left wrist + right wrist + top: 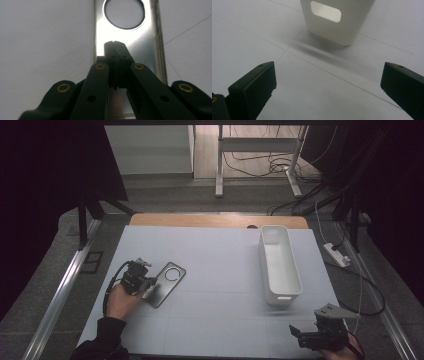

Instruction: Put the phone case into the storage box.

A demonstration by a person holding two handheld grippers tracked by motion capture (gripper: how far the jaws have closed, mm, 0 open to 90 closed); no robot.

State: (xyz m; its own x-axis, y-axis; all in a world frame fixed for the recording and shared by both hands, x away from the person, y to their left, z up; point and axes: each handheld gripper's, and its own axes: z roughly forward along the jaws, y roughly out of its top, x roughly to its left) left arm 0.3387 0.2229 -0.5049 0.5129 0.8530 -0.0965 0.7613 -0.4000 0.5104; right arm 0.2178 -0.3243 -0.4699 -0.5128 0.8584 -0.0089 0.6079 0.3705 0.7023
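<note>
A shiny metal plate [167, 281] with a round hole [173, 271] lies flat on the white table top [220, 270], at the left. My left gripper [149, 282] is over the plate's near end, held by a hand. In the left gripper view the jaws are pressed together, tips [115, 46] over the plate [142, 42], just short of the hole [124, 12]; I cannot tell whether they touch it. My right gripper [304, 326] sits at the front right corner, open, nothing between its jaws [328, 85].
A long white bin [296, 272] stands at the right of the table, its handle-slot end [332, 25] facing my right gripper. A wooden strip edges the table's far side. Beyond it are a desk frame, cables and a power strip [336, 254].
</note>
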